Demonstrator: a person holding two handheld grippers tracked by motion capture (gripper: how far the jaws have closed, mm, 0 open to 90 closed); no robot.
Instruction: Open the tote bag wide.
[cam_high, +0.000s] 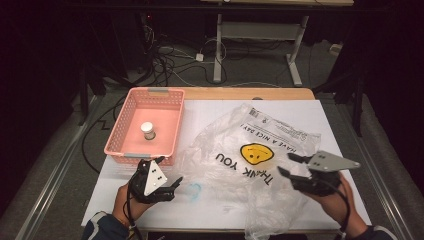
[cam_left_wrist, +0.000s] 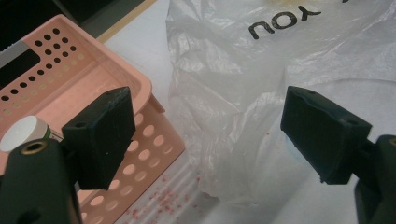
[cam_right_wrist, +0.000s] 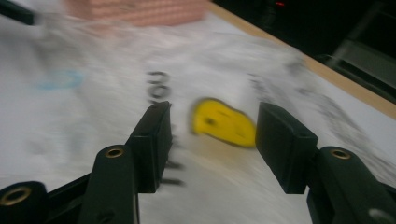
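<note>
Crumpled clear plastic bag (cam_high: 250, 160) with a yellow smiley face and black "THANK YOU" lettering lies spread over the white sheet (cam_high: 310, 107) on the table (cam_high: 225, 93), centre to right, its left edge just beside the pink perforated plastic basket (cam_high: 127, 117). Small white-capped jar (cam_high: 148, 131) stands upright inside the basket, near its middle. My left gripper (cam_high: 167, 186) sits low at the near left, just in front of the basket's near corner; its jaws are spread wide with nothing between them, and in the left gripper view (cam_left_wrist: 205, 135) they frame the bag's crumpled left edge and the basket corner. Small pink specks lie on the sheet by that corner. My right gripper (cam_high: 291, 165) hovers at the near right, over the bag's right side; jaws parted, nothing pinched. Right gripper view (cam_right_wrist: 212, 144) is motion-blurred, but the yellow face shows between the open jaws, clear of both pads.
</note>
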